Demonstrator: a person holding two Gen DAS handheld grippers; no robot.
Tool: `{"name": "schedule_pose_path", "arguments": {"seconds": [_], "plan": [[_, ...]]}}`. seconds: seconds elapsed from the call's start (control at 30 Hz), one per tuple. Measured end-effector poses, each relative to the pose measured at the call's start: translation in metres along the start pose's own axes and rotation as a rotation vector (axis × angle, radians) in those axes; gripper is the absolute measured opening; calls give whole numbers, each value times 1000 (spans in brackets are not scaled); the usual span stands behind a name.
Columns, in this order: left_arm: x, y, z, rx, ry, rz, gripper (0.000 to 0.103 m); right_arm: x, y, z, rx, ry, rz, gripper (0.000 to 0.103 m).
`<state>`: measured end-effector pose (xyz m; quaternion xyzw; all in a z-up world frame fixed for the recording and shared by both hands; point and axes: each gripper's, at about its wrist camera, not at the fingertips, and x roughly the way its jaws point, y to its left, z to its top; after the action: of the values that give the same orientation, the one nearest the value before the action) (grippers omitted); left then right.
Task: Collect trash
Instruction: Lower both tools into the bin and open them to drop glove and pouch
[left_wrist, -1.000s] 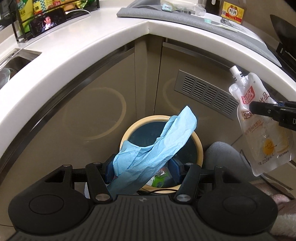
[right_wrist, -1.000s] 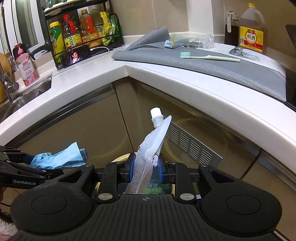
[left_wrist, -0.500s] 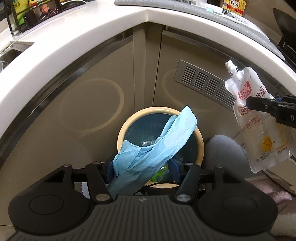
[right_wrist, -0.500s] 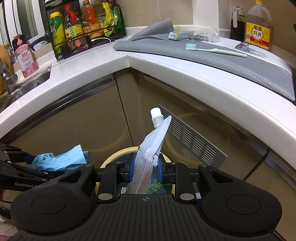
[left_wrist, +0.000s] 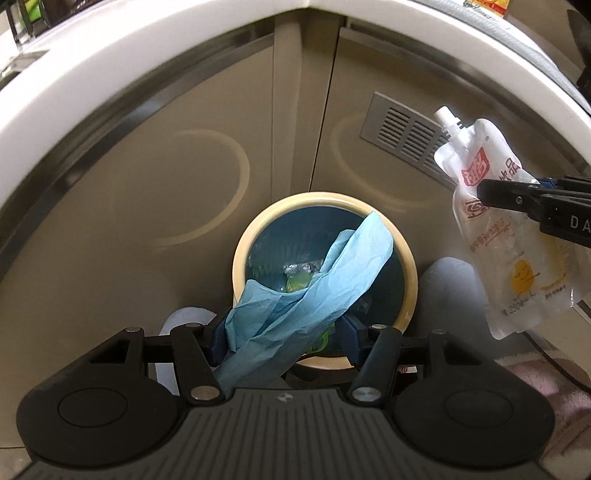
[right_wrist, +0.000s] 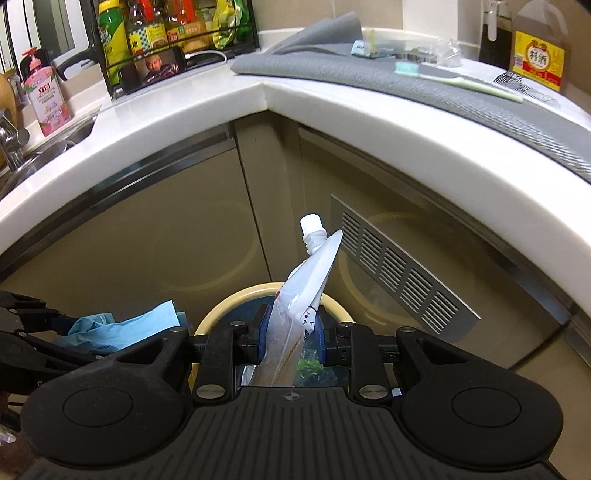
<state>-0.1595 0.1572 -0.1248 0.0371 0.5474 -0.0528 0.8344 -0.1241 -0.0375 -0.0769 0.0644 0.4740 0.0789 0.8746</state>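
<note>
Hanging above the bin (left_wrist: 325, 280), the left gripper (left_wrist: 282, 332) has its fingers clamped on a crumpled blue paper (left_wrist: 317, 291), which drapes across the bin's mouth toward the far rim. Off to its right, the right gripper (right_wrist: 290, 332) pinches a clear spouted pouch (right_wrist: 303, 295) between its pads, spout up and tilted, beside the bin rather than over its centre in the left view. Both point steeply down. Green and clear scraps lie in the bin, which stands on the floor against the corner cabinet (left_wrist: 184, 166) under the white counter (right_wrist: 332, 107).
</note>
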Motion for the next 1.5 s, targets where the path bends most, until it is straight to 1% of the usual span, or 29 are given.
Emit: {"name": "schedule_pose_path", "arguments": {"seconds": [0.23,0.5,0.7,1.0,1.23,1.33,1.37,1.43,1.47,1.5], "plan": [[24,3,11,-7,57,-13,64,25,4,3,-14,31,8,26],[54,10,34,-26,117,-34,65,61,3,4,-34,81,9,26],[89,14,51,-50,193,-52,65,94,3,-1,-60,132,4,26],[142,5,64,-34,309,-32,65,146,1,-9,-128,204,-27,26],[166,-2,63,-10,353,2,65,172,-1,-17,-141,252,-38,26],[171,-5,67,-2,365,13,66,185,2,-13,-142,272,-42,26],[180,-6,69,1,370,15,67,187,1,-13,-141,277,-43,26],[184,-6,71,4,386,19,69,190,0,-14,-140,288,-43,26],[187,-7,72,6,397,14,79,192,0,-14,-139,294,-41,27],[189,-7,74,9,414,8,95,194,0,-14,-137,301,-38,28]]}}
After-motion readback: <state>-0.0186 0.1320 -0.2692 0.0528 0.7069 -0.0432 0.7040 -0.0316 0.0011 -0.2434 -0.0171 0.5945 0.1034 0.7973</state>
